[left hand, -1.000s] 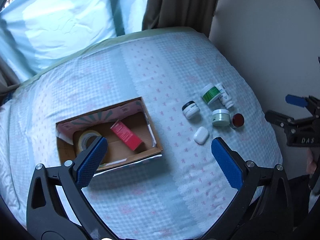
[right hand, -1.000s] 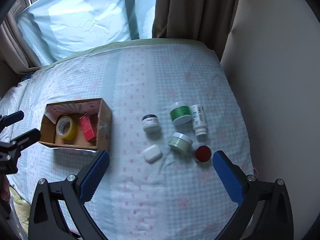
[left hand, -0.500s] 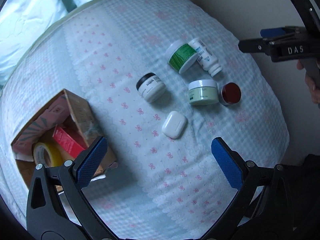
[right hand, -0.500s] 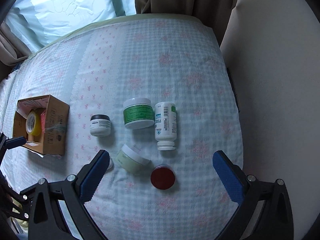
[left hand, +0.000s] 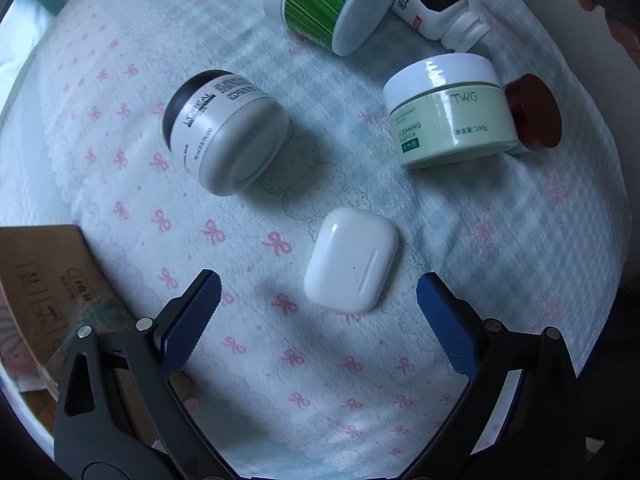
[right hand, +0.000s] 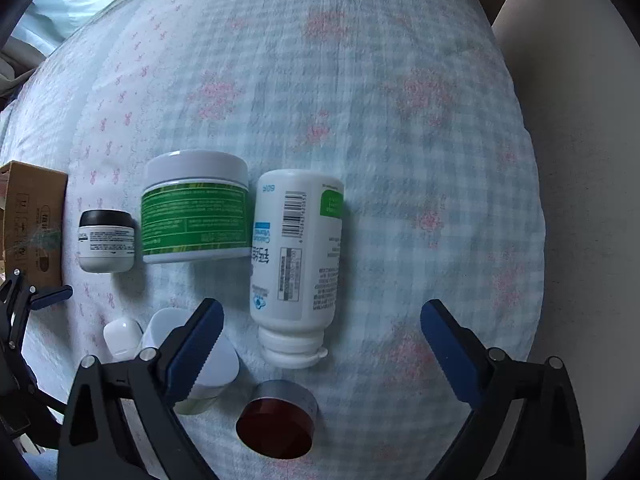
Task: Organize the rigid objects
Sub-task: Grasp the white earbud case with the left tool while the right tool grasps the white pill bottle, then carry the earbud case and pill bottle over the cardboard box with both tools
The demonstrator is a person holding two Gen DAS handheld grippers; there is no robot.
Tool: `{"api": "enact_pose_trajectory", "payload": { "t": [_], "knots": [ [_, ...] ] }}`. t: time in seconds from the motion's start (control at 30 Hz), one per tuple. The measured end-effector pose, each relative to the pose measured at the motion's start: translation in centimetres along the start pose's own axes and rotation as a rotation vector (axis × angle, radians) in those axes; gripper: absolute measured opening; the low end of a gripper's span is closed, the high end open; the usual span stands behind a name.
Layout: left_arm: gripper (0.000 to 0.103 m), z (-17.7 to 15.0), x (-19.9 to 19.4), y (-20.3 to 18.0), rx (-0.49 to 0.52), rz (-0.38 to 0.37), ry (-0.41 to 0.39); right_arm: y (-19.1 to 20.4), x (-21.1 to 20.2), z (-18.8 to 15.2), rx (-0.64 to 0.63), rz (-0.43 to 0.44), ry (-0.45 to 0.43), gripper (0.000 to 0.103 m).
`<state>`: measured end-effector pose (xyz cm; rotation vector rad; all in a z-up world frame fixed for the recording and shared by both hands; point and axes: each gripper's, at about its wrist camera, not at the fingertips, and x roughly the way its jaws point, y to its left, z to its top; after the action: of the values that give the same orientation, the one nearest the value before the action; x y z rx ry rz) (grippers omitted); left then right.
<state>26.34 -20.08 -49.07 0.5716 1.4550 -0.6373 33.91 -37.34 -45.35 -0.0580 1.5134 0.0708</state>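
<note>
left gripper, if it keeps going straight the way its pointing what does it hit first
Most likely the white earbud case: it lies almost centred between the open fingers of the left gripper, just ahead of their tips. Depth is hard to judge through the fisheye, but nothing else lies nearer on that line.

Cardboard box (left hand: pixel 44 280) cut by frame edge; right gripper (right hand: pixel 320 328) finger hides pale-green jar (right hand: pixel 208 380).

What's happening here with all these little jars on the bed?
A person holds a two-finger gripper in each hand and is tidying small containers on a checked bedspread. The left gripper, open, hovers at a white earbud case. The right gripper, also open, hangs over a white pill bottle lying on its side. Neither holds anything. A cardboard box sits to the left.
</note>
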Motion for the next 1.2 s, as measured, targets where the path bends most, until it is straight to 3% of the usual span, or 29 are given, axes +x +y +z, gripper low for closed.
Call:
{"api": "enact_pose_trajectory", "payload": {
  "t": [0.2,0.23,0.37,0.47,0.53,0.57,0.87,0.93,1.2],
  "knots": [
    [0.094,0.4,1.7,-0.5,0.040,0.011,0.030,0.6,1.9,1.3,-0.022,0.003,0.026,0.092],
    [0.086,0.5,2.0,-0.6,0.037,0.004,0.038,0.8,2.2,1.5,-0.034,-0.007,0.034,0.089],
    [0.078,0.6,2.6,-1.4,0.050,0.009,0.047,1.8,2.9,1.8,-0.056,-0.012,0.065,0.072],
    [0.063,0.5,2.9,-2.6,0.087,0.027,0.049,2.6,2.8,2.2,-0.047,0.004,0.072,0.058],
    [0.046,0.6,2.9,-3.2,0.107,0.023,0.045,3.0,3.0,2.5,-0.045,0.023,0.081,0.048],
    [0.044,0.6,2.8,-3.4,0.113,0.022,0.044,3.2,3.1,2.6,-0.044,0.021,0.083,0.048],
    [0.043,1.1,2.9,-3.5,0.080,0.004,0.049,3.3,3.8,4.2,-0.010,0.035,0.084,0.048],
    [0.043,1.4,2.2,-1.7,0.057,-0.006,0.051,2.5,3.5,4.2,-0.001,0.041,0.086,0.047],
    [0.043,0.8,-0.9,0.5,0.008,-0.037,0.002,1.8,1.4,1.4,0.026,0.046,0.060,0.047]
  ]
}}
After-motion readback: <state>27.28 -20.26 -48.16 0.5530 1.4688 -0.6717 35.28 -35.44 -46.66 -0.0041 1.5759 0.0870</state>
